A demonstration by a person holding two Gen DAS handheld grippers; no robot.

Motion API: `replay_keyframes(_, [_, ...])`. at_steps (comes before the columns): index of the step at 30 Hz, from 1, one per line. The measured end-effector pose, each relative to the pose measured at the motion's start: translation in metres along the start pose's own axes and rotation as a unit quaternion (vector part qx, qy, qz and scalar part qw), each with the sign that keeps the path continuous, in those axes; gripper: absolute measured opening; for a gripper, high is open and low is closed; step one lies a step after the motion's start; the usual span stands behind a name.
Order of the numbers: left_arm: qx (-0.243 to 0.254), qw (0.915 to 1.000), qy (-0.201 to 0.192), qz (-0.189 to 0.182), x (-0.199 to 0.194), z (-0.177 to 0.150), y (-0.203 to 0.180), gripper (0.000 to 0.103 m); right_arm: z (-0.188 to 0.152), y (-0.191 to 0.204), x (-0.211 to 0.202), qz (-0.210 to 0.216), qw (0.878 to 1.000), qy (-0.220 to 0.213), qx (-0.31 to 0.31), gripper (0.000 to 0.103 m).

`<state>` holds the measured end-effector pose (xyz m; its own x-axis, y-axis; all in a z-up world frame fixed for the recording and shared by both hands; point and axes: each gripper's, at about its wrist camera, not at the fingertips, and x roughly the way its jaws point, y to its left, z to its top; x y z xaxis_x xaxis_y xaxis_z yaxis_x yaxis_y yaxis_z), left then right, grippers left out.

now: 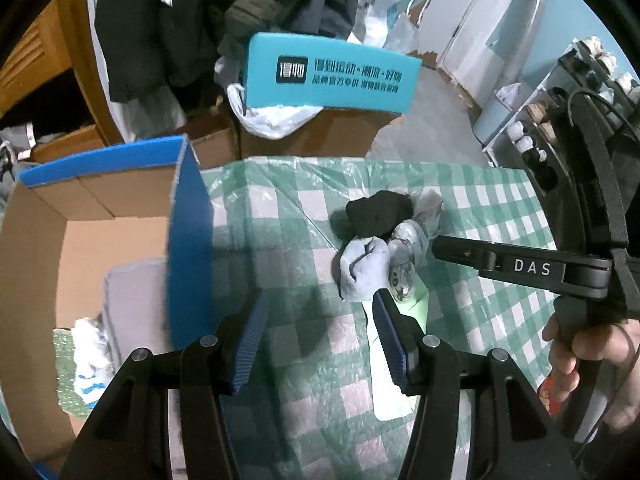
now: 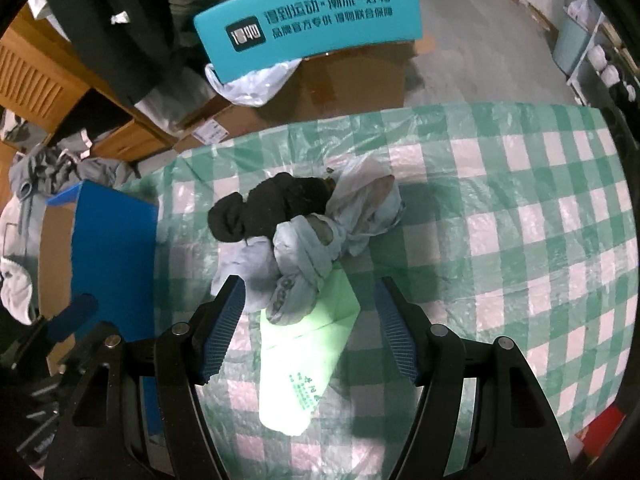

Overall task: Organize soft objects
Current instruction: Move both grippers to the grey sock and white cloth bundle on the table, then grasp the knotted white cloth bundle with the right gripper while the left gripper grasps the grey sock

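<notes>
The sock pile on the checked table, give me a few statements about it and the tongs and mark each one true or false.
1. A black sock lies bunched against pale blue socks on the checked tablecloth. True.
2. The right tongs are clamped on the black sock. False: their jaws stand open and hold nothing.
3. A pale green packet lies on the cloth, partly under the pile. True.
4. The blue-edged cardboard box is completely empty. False: some soft items lie in its bottom.
5. The left tongs hold a pale blue sock. False: they are open and empty, short of the pile.
</notes>
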<state>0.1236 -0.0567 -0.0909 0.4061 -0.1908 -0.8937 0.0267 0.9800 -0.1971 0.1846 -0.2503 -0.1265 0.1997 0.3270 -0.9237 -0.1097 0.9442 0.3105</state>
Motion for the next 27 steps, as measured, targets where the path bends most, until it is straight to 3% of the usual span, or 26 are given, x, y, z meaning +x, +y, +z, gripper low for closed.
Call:
replay_keyframes(16, [0.027, 0.9989, 0.040, 0.002, 0.046, -0.002, -0.016, 0.059, 0.016, 0.001, 0.056, -0.008, 1.000, 0.024, -0.001, 0.068])
replay_keyframes(18, [0.026, 0.9987, 0.043, 0.002, 0.048, -0.002, -0.015, 0.059, 0.014, -0.001, 0.059, -0.013, 1.000, 0.024, -0.005, 0.061])
replay_keyframes(19, [0.025, 0.9987, 0.044, 0.002, 0.048, -0.002, -0.015, 0.059, 0.013, -0.004, 0.060, -0.012, 1.000, 0.024, -0.005, 0.050])
replay_keyframes(27, [0.021, 0.9984, 0.052, -0.005, 0.057, 0.002, -0.019, 0.064, 0.001, -0.025, 0.044, -0.006, 1.000, 0.021, -0.011, 0.045])
